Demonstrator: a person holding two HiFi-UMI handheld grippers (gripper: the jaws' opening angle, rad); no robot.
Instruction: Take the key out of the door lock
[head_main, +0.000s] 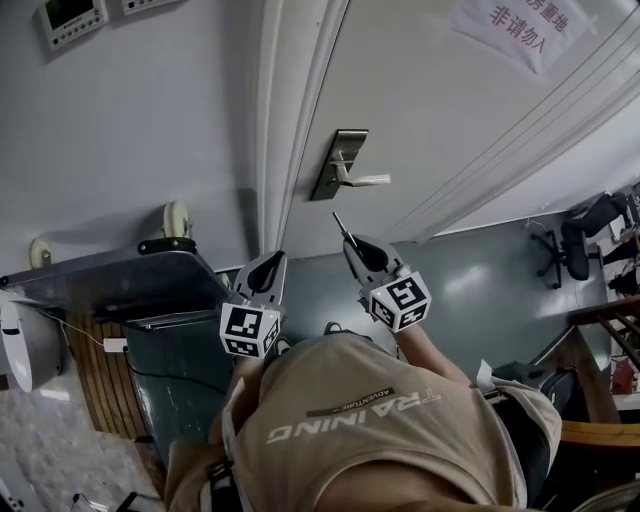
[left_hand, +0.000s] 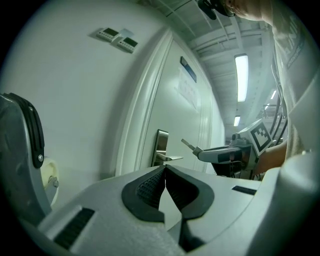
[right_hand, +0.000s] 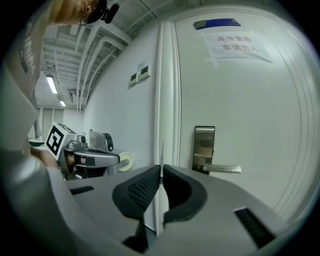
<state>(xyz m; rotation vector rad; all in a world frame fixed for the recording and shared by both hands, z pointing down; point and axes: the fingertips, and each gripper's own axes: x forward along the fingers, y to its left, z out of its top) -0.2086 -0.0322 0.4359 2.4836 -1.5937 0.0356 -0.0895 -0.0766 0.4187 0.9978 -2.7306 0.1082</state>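
Key (right_hand: 161, 150) sits clamped in right gripper (right_hand: 161, 170) jaws, clear of the lock (right_hand: 204, 145); left gripper (left_hand: 165, 171) jaws closed.

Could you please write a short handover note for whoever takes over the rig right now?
Right gripper: fingers shut on the key, which sticks out past the tips, clear of the door.
Left gripper: fingers shut on nothing, held beside the right one.
Lock plate with lever handle on the white door; no key shows in it.
Done: key is out of the lock. Left: just keep hold of it.
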